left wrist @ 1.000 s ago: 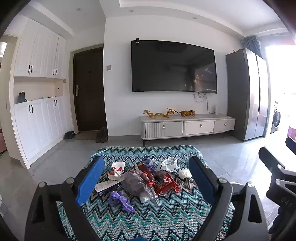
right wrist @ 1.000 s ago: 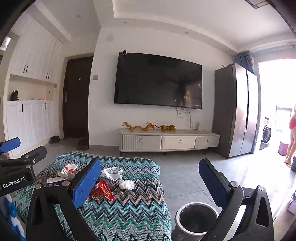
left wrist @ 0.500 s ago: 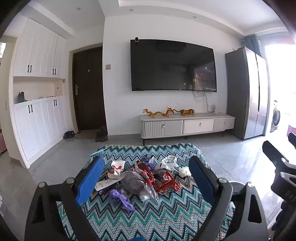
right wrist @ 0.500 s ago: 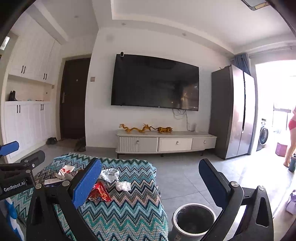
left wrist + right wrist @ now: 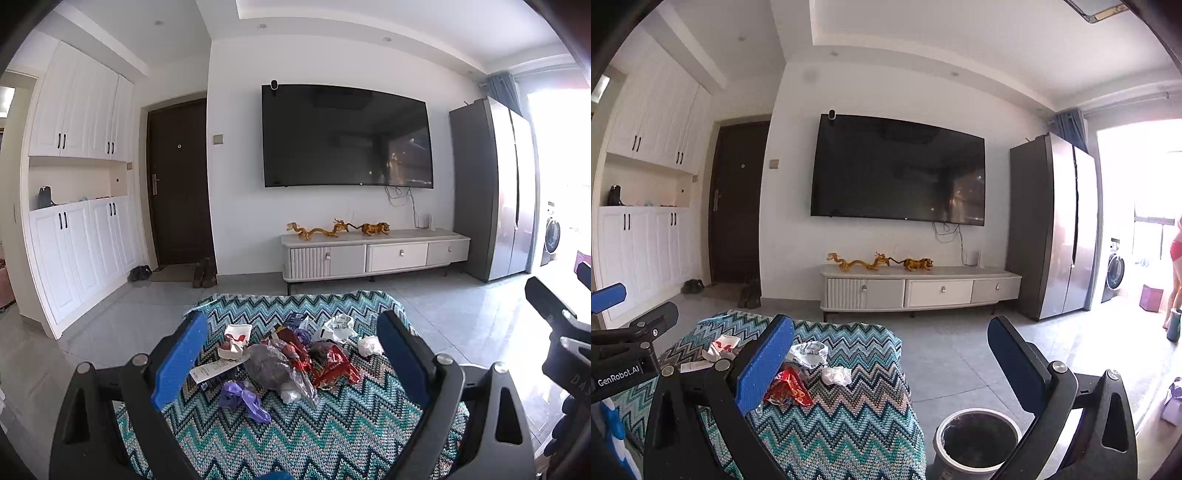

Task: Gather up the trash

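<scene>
Right wrist view, bin (image 5: pixel 975 443) beside blanket (image 5: pixel 849 424), television (image 5: pixel 897 170) beyond

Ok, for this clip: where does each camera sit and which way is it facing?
Left wrist: on the left gripper, aimed over the trash pile on the zigzag blanket toward the TV wall; its open jaws and the right gripper's edge show.
Right wrist: on the right gripper, further right, above the bin; its open jaws and the left gripper's edge show.
Shared: TV, blanket, trash.
</scene>
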Tool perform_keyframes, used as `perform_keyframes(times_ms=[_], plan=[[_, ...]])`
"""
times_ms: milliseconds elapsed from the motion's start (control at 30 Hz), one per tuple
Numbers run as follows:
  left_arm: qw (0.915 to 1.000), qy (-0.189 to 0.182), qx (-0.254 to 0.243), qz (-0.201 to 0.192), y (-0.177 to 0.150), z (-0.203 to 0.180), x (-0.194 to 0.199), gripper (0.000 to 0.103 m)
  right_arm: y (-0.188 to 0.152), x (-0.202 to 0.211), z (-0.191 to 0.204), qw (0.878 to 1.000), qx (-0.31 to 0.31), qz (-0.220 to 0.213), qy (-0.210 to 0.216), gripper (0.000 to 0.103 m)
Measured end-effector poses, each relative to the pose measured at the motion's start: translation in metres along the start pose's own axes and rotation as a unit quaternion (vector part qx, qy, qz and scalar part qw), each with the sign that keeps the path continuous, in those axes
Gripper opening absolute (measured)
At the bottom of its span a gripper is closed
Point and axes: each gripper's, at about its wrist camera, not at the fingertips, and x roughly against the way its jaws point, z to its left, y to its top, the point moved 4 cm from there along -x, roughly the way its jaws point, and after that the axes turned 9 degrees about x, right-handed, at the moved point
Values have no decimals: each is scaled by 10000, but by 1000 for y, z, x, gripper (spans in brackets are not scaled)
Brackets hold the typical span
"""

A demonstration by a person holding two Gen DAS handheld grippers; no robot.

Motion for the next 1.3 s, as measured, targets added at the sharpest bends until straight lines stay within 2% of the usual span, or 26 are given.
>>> perform_keyframes(times_ms=[167,600,1033,1200,1300], plan=[[9998,-2,110,138,-1,6,-6,93,0,-1,-1,10000,-19,2,-6,103],[9998,84,74,152,-5,10,-10,93,-6,-8,-3,9998,-200,32,40,103],[9996,4,24,285,-9,6,-22,93,-16,-24,2,9994,-143,286,91,103],[9989,-190,10,433,-15,2,-32,93,-21,-31,1,9992,-155,352,82,103],[9967,-504,-44,634,-23,-6,-41,93,-27,-41,2,9987,-129,486,84,103]])
